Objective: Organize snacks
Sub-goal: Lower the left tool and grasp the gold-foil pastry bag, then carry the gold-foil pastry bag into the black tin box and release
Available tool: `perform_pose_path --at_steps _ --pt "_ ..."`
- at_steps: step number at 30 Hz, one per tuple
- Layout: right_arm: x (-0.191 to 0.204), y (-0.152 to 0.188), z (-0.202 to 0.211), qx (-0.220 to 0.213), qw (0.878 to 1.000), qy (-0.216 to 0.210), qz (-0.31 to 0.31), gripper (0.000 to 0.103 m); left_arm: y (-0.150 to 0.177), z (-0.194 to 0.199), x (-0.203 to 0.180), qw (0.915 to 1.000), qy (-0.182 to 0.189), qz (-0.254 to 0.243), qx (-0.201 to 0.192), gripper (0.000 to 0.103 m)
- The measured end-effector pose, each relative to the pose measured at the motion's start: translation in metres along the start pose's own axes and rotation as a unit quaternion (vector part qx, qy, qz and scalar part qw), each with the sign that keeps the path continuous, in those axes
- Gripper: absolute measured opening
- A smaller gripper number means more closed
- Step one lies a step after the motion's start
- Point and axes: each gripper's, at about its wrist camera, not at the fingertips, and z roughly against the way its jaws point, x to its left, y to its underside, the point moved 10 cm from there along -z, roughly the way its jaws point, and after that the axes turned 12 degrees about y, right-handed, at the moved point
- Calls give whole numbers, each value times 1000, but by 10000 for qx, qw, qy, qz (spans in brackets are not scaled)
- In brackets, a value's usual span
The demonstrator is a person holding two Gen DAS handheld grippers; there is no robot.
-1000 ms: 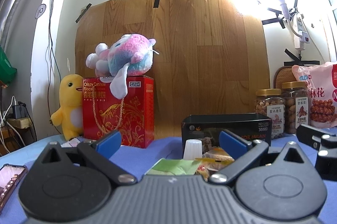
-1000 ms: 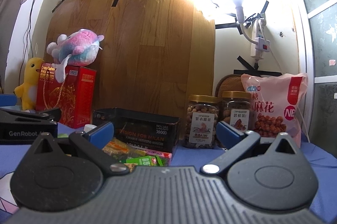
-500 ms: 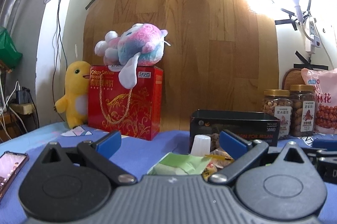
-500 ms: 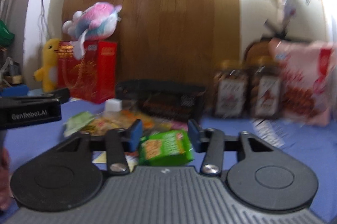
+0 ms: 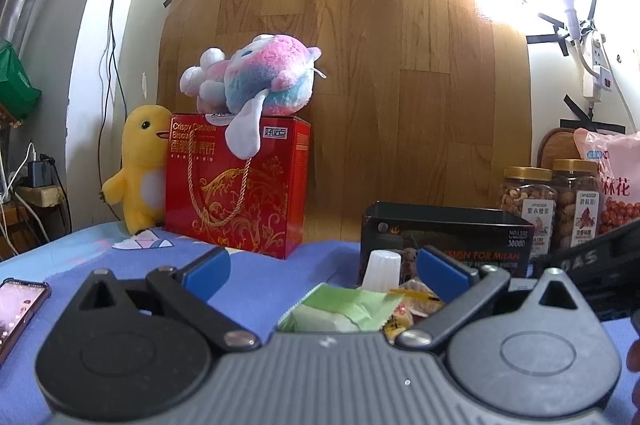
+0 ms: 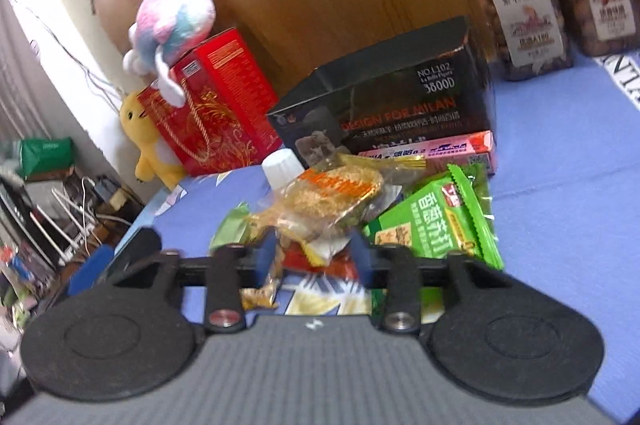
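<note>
A heap of snack packets lies on the blue cloth in front of a black open box (image 6: 384, 97). In the right wrist view I see a clear packet of golden snacks (image 6: 320, 201), a green packet (image 6: 436, 225), a red packet (image 6: 324, 259), a pink bar box (image 6: 432, 150) and a white bottle cap (image 6: 282, 165). My right gripper (image 6: 314, 253) is narrowed, its fingers on either side of the heap's near edge; contact is unclear. My left gripper (image 5: 324, 267) is open and empty, level above the cloth, with a pale green packet (image 5: 344, 309) and the black box (image 5: 444, 237) ahead.
A red gift box (image 5: 240, 185) carries a pink-blue plush (image 5: 256, 77), with a yellow duck plush (image 5: 140, 165) beside it at the left. Two nut jars (image 5: 528, 201) and a pink snack bag (image 5: 612, 177) stand at the right. A phone (image 5: 16, 309) lies near left.
My right gripper has swung down and forward to the snack heap and its jaws have closed in from wide open. My left gripper has stayed open and has shifted a little.
</note>
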Motion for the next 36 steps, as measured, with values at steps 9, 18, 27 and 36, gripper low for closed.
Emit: perform_pose_path --at_steps 9,18,27,36 --pt "-21 17 52 -105 9993 -67 362 8 0 -2 1 10000 38 71 47 103" --pt "-45 58 96 15 9923 204 1219 24 -5 1 -21 9891 1279 500 528 99" --pt "-23 62 75 -91 9711 458 2340 49 23 -15 -92 9345 2922 322 2009 63" --pt "-17 61 59 -258 9649 692 2521 42 55 -40 -96 9085 3145 910 2596 44"
